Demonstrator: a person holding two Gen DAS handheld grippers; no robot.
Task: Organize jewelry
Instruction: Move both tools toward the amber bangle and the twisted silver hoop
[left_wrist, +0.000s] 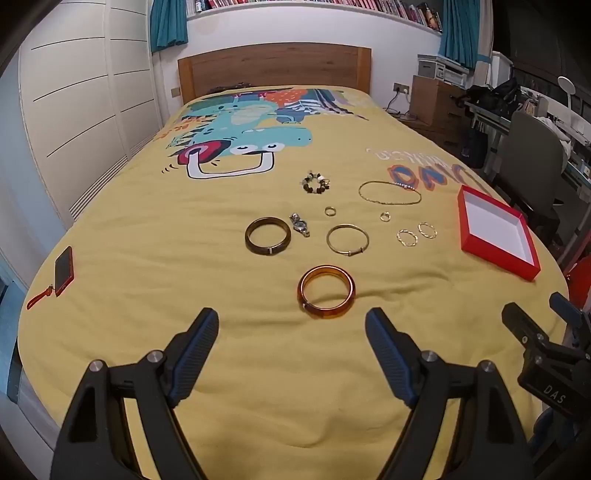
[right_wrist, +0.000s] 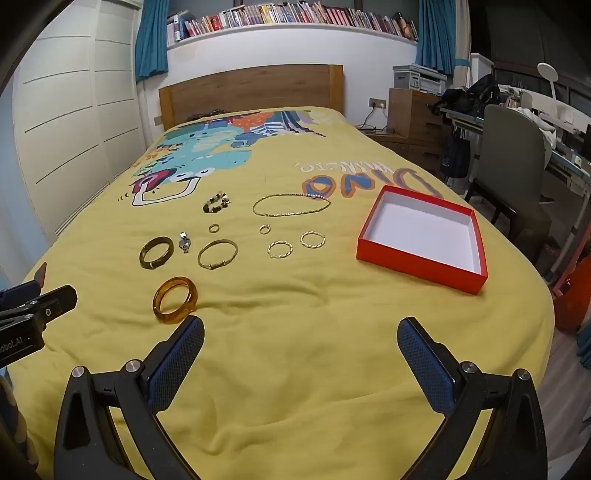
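Jewelry lies spread on a yellow bedspread (left_wrist: 258, 369). An amber bangle (left_wrist: 326, 291) (right_wrist: 175, 299) lies nearest. Beyond it are a dark bangle (left_wrist: 267, 235) (right_wrist: 156, 252), a small watch (left_wrist: 300, 224) (right_wrist: 184, 242), a thin gold bangle (left_wrist: 347, 239) (right_wrist: 217, 253), two rings (left_wrist: 330, 211) (left_wrist: 385, 216), two gold hoops (left_wrist: 407, 237) (left_wrist: 427, 230), a bead bracelet (left_wrist: 316, 182) (right_wrist: 216, 204) and a gold necklace (left_wrist: 389, 192) (right_wrist: 291, 204). An empty red box (left_wrist: 496, 232) (right_wrist: 424, 238) sits at the right. My left gripper (left_wrist: 291, 328) is open and empty just short of the amber bangle. My right gripper (right_wrist: 301, 339) is open and empty, right of that bangle.
A phone in a red case (left_wrist: 63, 271) lies near the bed's left edge. White wardrobe doors (left_wrist: 74, 110) stand at the left. A wooden headboard (left_wrist: 273, 70) is at the far end. A grey chair (right_wrist: 513, 147) and a cluttered desk (right_wrist: 535, 110) stand right of the bed.
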